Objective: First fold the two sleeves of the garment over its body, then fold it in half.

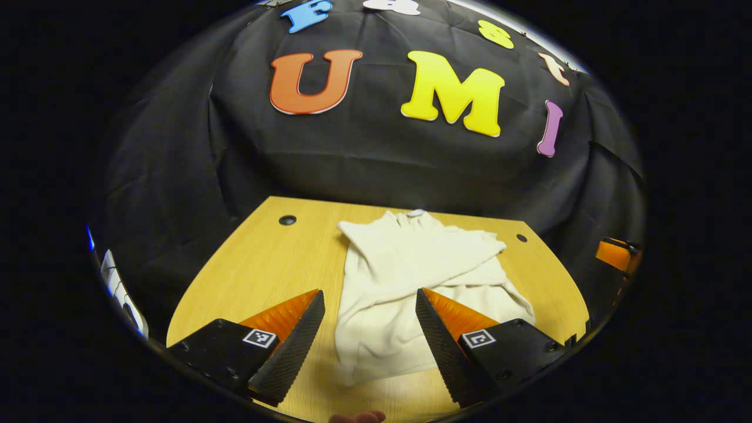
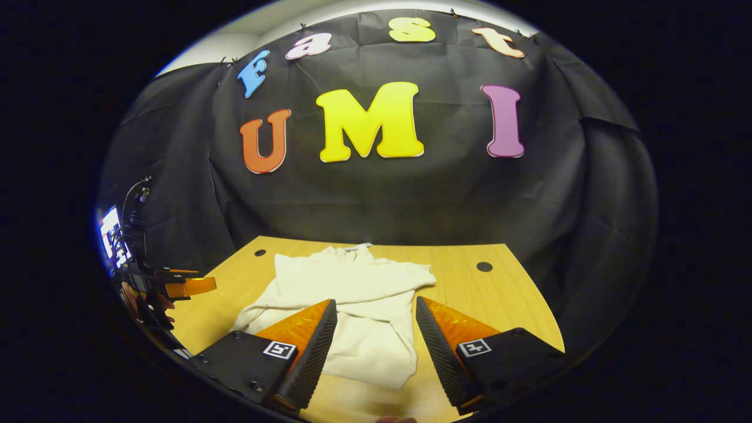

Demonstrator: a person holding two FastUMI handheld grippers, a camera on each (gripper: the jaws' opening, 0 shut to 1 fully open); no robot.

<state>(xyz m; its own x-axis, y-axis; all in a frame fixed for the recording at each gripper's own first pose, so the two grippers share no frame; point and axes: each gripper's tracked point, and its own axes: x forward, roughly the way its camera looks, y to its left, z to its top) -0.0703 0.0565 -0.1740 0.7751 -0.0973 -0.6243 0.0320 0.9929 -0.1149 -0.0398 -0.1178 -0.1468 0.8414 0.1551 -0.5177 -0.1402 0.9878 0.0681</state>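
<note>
A cream-white garment (image 1: pixel 411 282) lies on the wooden table (image 1: pixel 258 270), collar toward the far wall, both sleeves folded across its body. My left gripper (image 1: pixel 370 335) hovers open above the garment's near hem, holding nothing. In the right gripper view the same garment (image 2: pixel 352 294) lies ahead, its near hem between and beyond the fingers. My right gripper (image 2: pixel 376 341) is open and holds nothing. The left gripper (image 2: pixel 185 286), held in a hand, shows at the far left of the right gripper view. The right gripper (image 1: pixel 614 254) shows at the far right edge of the left gripper view.
The table has round cable holes near its far corners (image 1: pixel 287 220) (image 2: pixel 484 266). Black cloth walls close in the back and sides. Equipment with a lit screen (image 2: pixel 111 235) stands at the far left. Bare table (image 2: pixel 499 305) lies right of the garment.
</note>
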